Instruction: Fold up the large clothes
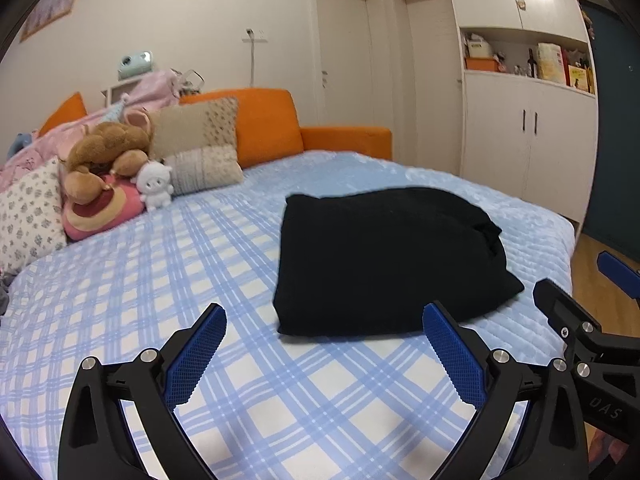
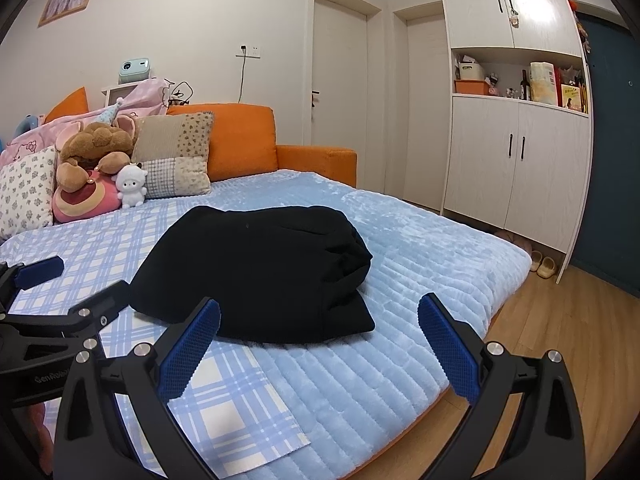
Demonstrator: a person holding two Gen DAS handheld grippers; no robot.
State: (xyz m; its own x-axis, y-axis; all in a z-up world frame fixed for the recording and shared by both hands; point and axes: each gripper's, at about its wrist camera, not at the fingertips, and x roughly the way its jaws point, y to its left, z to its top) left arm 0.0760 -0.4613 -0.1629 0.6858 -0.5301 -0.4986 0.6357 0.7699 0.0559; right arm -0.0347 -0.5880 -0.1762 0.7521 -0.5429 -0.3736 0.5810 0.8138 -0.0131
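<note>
A black garment [image 1: 384, 260] lies folded into a thick, roughly square bundle on the bed [image 1: 248, 380], sitting where the blue checked sheet [image 1: 160, 280] meets the pale blue quilted cover [image 2: 420, 248]. Its right side bunches up into a rounder lump, while the near edge lies flat on the bedding.

Both tools hang over the near part of the bed, pointing at the bundle and touching nothing. The left gripper [image 1: 324, 330] has its blue-padded fingers [image 1: 196, 356] spread wide apart, with only checked sheet between them — the garment begins just beyond its tips. The right gripper [image 2: 320, 322] is likewise gaping, its left pad crossing the near edge of the garment in its own view, though whether it touches the cloth I cannot tell. Each gripper shows at the edge of the other's view, so they sit side by side, close together.

At the head of the bed, well apart from the garment, pillows [image 1: 196, 148] lean against an orange headboard [image 1: 268, 124], with a brown plush toy [image 1: 104, 156] and a small white one [image 1: 154, 186] beside them. A white wardrobe [image 2: 516, 152] stands across the room — slippers [image 2: 544, 266] rest on the wood floor [image 2: 560, 340] at its foot.
</note>
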